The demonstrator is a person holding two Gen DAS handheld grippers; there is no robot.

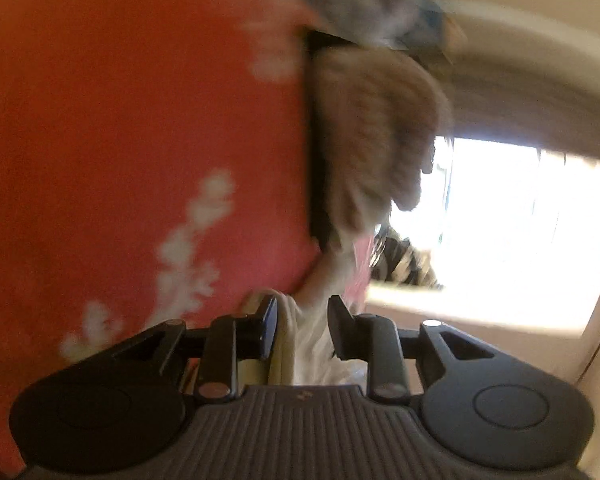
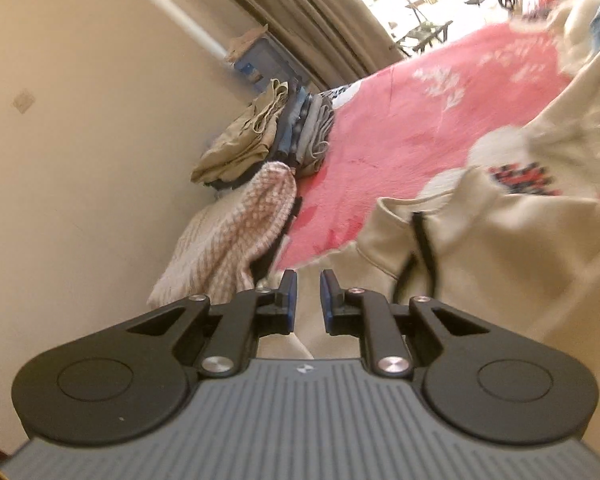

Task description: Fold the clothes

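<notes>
Your left claw (image 1: 302, 330) pinches a bunch of cream fabric (image 1: 316, 344) between its fingers — the cloth fills the gap and trails away toward twelve o'clock. The left wrist view is smeared by motion, so fine detail is lost. At nine to eleven o'clock lies the red blanket (image 1: 120, 140) with white flower prints, and at one o'clock a knitted tan-and-white piece (image 1: 376, 132) hangs near a bright window (image 1: 520, 220) at three o'clock.

Your right claw (image 2: 308, 300) holds its fingers slightly apart, with cream cloth behind the narrow gap; I cannot tell whether they grip any of it. The cream garment (image 2: 500, 248), printed with a small red and dark motif, spreads from four o'clock up to two o'clock over the pink-red blanket (image 2: 400, 132) on the bed. At ten o'clock the knitted striped piece (image 2: 236, 232) lies at the blanket's edge, and above it, near eleven o'clock, sits a stack of folded clothes (image 2: 272, 136) against the wall.

As I judge it, you are lifting or spreading the cream garment, with no fold laid yet. The next move calls for a sure hold with your right claw on the opposite edge, then drawing the cloth taut and flat on the bed — mind the left view's blur, since a fast swing could drag the fabric out of line.
</notes>
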